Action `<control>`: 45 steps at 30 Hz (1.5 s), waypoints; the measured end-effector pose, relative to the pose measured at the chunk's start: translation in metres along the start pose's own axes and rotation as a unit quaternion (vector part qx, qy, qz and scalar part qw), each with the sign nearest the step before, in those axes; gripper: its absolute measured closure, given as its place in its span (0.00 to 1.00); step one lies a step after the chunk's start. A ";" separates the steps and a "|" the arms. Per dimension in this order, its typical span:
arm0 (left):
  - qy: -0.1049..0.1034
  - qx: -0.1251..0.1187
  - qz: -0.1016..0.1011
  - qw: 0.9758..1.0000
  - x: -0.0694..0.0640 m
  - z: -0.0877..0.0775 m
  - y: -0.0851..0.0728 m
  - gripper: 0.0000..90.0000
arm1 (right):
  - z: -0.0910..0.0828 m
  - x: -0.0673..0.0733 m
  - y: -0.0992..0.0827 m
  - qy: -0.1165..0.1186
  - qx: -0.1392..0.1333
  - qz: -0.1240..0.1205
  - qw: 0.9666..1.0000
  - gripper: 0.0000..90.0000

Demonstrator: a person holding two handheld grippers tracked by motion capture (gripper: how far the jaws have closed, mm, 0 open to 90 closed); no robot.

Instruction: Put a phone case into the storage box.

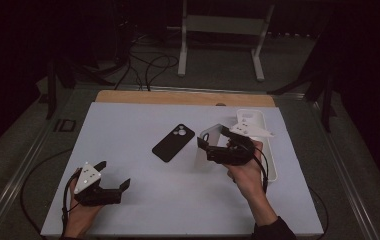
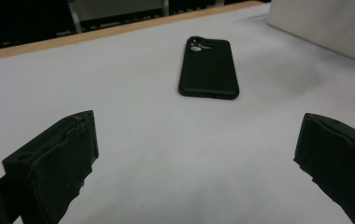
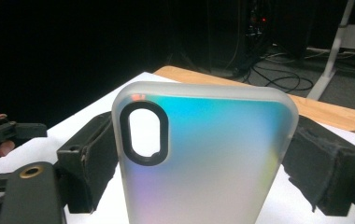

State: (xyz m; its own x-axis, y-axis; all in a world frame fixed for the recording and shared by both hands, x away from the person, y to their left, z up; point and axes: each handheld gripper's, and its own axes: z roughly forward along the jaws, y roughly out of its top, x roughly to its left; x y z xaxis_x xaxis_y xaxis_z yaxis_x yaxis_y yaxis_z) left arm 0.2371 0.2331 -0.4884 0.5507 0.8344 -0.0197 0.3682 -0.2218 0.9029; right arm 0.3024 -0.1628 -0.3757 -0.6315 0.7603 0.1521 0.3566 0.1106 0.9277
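Note:
A black phone [image 1: 173, 142] lies camera side up in the middle of the white mat [image 1: 128, 125]; in the left gripper view the phone [image 2: 209, 69] lies ahead of the jaws. My left gripper [image 1: 113, 174] rests near the mat's front left corner, jaws wide open with nothing between them [image 2: 196, 140]. My right gripper [image 1: 213, 136] is shut on a translucent phone case [image 1: 201, 157], held upright just right of the phone. In the right gripper view the case [image 3: 213, 163] has an iridescent sheen and a black-rimmed camera cutout, and both pads press on its sides.
A long white tray [image 1: 272, 160] lies on the mat's right side behind my right hand. A wooden table edge [image 1: 183, 98] runs along the back. Beyond it are floor cables [image 1: 150, 65] and a white stand's legs [image 1: 182, 50].

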 end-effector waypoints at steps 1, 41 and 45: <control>0.003 -0.006 -0.003 1.000 0.001 -0.002 -0.002 0.00 | 0.000 -0.001 0.001 -0.001 -0.001 0.000 1.000 0.19; 0.016 -0.022 -0.026 0.999 0.004 -0.006 -0.005 0.00 | 0.002 -0.065 0.036 -0.088 -0.002 0.014 0.996 0.19; 0.017 -0.021 -0.026 0.999 0.004 -0.006 -0.005 0.00 | 0.001 -0.072 0.039 -0.096 -0.002 0.021 0.995 0.19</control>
State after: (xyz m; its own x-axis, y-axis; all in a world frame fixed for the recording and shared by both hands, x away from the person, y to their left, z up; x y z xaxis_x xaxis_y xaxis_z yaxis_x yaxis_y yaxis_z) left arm 0.2332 0.2405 -0.4908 0.5056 0.8611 -0.0528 0.3627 -0.1566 0.9186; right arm 0.3621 -0.2124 -0.3510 -0.4725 0.8726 0.1236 0.3766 0.0731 0.9235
